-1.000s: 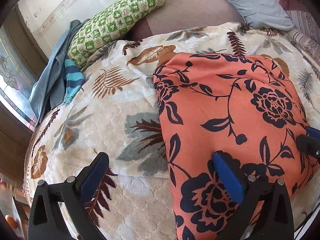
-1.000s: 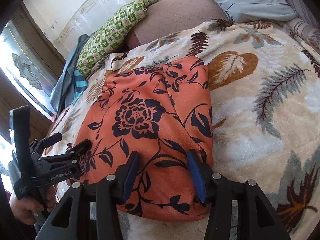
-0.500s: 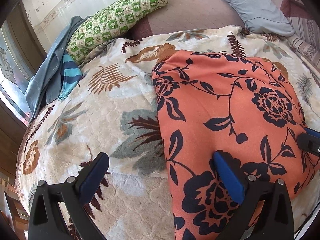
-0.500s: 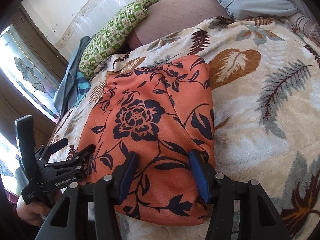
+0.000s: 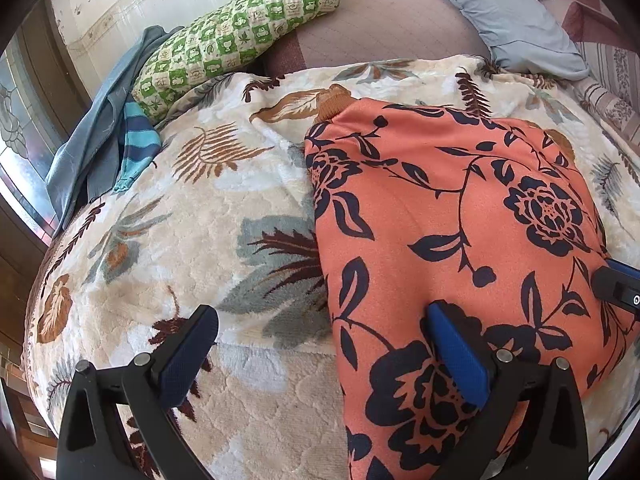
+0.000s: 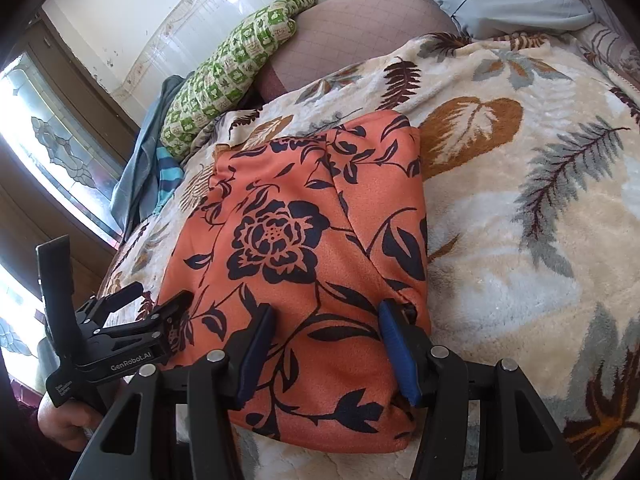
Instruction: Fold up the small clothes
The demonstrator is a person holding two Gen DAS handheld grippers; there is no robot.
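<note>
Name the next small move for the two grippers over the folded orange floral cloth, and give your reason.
Probably lift both away. The orange floral cloth already lies as a neat rectangle on the blanket, and the left gripper and right gripper both stand open, gripping nothing.

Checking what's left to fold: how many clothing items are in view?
2, others may be hidden: orange black-flowered folded garment mid-blanket; blue garments heap with striped piece at bed's edge, beside the green checked pillow.

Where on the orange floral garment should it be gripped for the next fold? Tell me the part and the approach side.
Probably grip the orange floral garment at its two near corners, coming in low from the near edge. It lies flat on the leaf-patterned blanket, already folded into a thick rectangle, and the near hem is the closest free edge, so each hand-held gripper can slide a finger under one corner.
</note>
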